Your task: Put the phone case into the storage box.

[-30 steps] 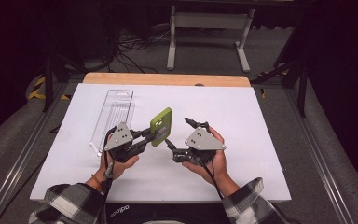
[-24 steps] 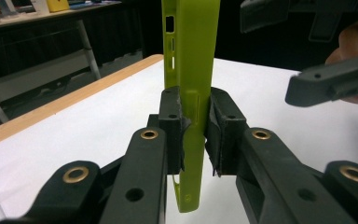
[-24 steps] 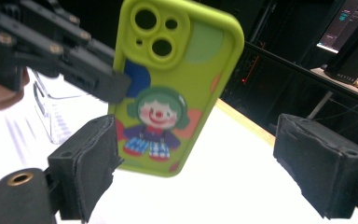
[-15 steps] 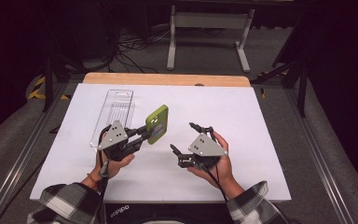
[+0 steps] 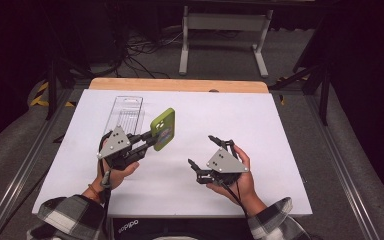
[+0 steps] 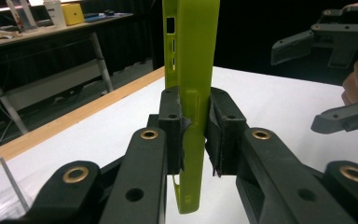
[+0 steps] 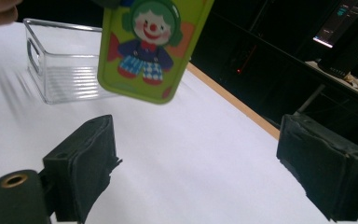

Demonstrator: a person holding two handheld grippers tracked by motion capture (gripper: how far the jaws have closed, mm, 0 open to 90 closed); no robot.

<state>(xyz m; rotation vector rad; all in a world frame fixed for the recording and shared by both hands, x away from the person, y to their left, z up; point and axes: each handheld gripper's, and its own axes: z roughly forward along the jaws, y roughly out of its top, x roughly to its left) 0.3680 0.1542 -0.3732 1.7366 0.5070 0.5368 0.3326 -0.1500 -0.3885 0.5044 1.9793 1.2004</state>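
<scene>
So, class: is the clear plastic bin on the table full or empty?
Empty. The clear bin shows only its ribbed bottom; the green phone case is held outside it by the left gripper.

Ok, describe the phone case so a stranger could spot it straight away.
Start at the white table and find the left gripper, raised above it. The phone case is clamped edge-on between its jaws. Unlike the clear plastic bin behind it, it is lime green with a cartoon clown printed on its back.

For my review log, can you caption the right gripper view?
Open right gripper faces a clown-printed green phone case held above the white table, clear bin behind.
</scene>
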